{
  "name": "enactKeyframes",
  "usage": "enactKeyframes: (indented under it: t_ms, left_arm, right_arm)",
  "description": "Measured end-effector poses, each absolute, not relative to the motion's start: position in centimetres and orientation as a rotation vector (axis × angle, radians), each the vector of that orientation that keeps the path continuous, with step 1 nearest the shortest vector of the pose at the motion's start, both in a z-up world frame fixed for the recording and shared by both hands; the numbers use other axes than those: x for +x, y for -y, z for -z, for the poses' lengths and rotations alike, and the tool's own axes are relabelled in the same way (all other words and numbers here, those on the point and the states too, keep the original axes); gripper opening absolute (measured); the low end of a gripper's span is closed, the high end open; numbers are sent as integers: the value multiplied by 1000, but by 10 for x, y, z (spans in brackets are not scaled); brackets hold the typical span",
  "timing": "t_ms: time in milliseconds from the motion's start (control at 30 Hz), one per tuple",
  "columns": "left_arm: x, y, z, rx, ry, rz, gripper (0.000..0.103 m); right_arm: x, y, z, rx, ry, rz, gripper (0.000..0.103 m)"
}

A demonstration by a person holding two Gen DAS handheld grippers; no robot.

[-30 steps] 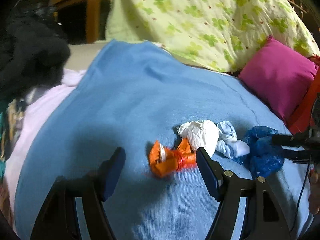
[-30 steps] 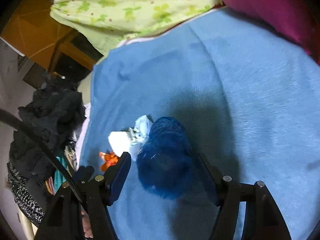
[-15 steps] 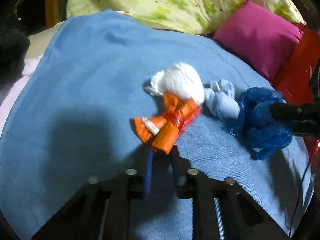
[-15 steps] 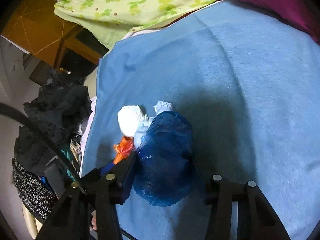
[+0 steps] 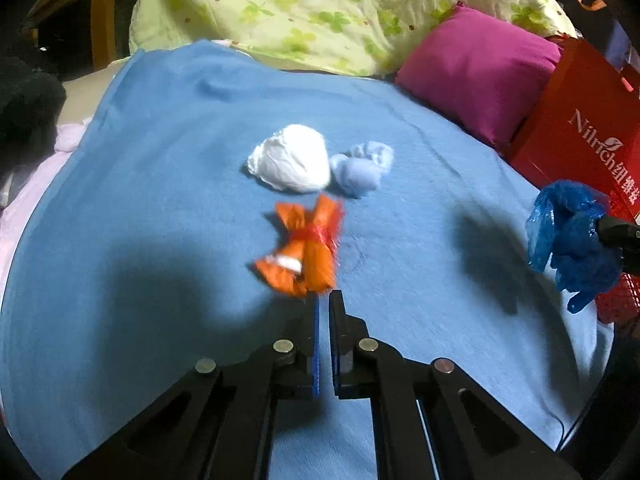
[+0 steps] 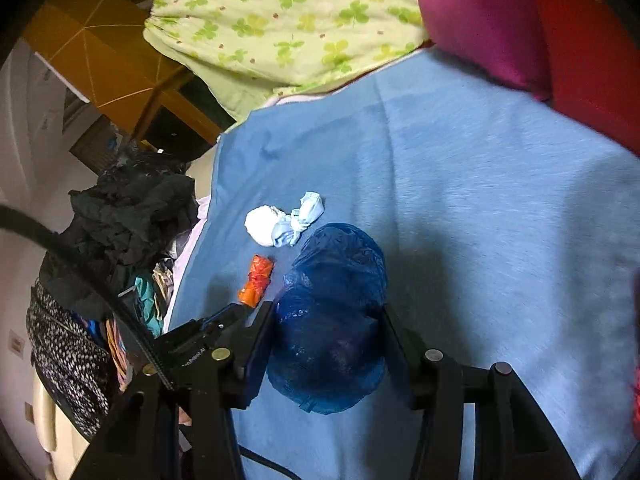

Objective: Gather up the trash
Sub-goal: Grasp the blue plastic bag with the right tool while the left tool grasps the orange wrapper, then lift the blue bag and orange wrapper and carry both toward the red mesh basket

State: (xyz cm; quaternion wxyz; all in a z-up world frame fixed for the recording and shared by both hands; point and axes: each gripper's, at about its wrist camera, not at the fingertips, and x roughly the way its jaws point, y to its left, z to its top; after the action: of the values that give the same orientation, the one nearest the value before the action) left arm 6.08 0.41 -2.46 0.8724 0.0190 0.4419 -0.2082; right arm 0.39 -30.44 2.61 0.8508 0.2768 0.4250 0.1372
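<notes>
Blue blanket (image 5: 168,168) on bed; magenta pillow (image 5: 476,80), floral quilt (image 5: 320,4) behind.

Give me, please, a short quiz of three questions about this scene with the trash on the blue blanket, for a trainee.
1. True or false: the left gripper is shut on the orange wrapper.
2. What does the right gripper hold?
3. Which lies beside the white wad: A) pale blue wad, B) red bag?

Key: 1 true; 2 the blue plastic bag; 3 A.
</notes>
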Motion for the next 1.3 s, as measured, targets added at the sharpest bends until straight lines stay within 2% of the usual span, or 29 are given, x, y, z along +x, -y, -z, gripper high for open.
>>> enactKeyframes:
  t_ms: [200,233,267,300,333,367,633,667,800,933,1300]
  left_arm:
    - [31,0,11,23,-861,382,5]
    - [29,0,6,15,-829,382,8]
    - [31,-2,2,11,-801,375,23]
    - [34,-3,0,13,-782,351,51]
    - [36,-4,1,14,-771,322,62]
    - [42,-5,2,12,-769,302,65]
    - [92,11,32,8,-874,279,65]
    - [96,15,34,23,-873,282,63]
    - [106,21,43,62,-900,275,31]
    - [108,21,43,59,-894,279,16]
    - [20,17,4,69,-775,290,15]
  right_arm:
    - [-28,310,-23,550,-884,-300,54]
    - [-31,311,-21,544,-882,-303,54]
    - [-34,313,-18,551,-879,-312,54]
    - [-36,315,-15,562,-875,-318,54]
    - [-38,318,-12,577,-870,-323,54]
    - [-39,321,-9,588,-864,-326,54]
    - [-30,326,10,627,-872,-327,54]
    - [-28,324,12,625,-874,-326,54]
    - [-24,315,14,581,-878,-321,54]
    - [-25,308,13,544,-869,-329,54]
    - [-47,304,-11,501,-751,-370,54]
